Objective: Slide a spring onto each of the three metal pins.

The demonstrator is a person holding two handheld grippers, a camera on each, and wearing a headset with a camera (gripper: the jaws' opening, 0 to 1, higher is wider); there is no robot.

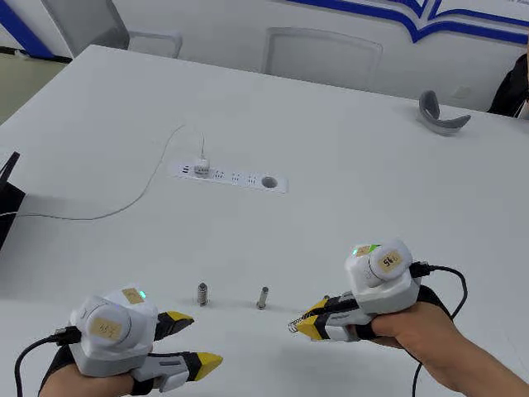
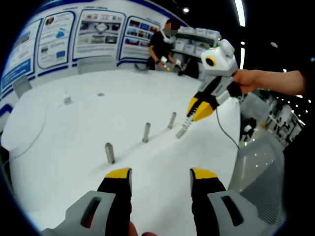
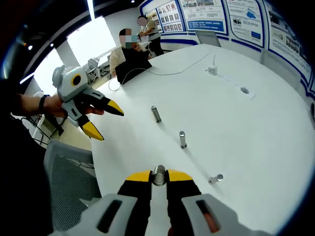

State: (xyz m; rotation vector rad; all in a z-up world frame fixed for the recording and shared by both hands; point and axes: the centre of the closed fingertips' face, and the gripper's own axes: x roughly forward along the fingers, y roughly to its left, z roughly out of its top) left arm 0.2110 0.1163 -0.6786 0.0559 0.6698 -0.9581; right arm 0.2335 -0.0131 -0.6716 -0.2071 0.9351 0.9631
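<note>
Three short metal pins stand in a row on the white table (image 1: pixel 331 165). The left pin (image 1: pixel 202 293) wears a spring (image 3: pixel 156 114). The middle pin (image 1: pixel 263 297) is bare, as is the third pin (image 3: pixel 215 179), which stands nearest my right gripper. My right gripper (image 1: pixel 310 325) hovers low just right of the middle pin, shut on a spring (image 3: pixel 158 172) that pokes out past its yellow tips. My left gripper (image 1: pixel 192 339) is open at the near left, a little in front of the sprung pin (image 2: pixel 109 152).
A white power strip (image 1: pixel 229 175) with a plug (image 1: pixel 202 168) and a thin cable (image 1: pixel 140 194) lies mid-table. A grey curved object (image 1: pixel 440 116) rests far right, chairs (image 1: pixel 322 54) line the far edge, and a dark item (image 1: pixel 7 198) sits at the left edge.
</note>
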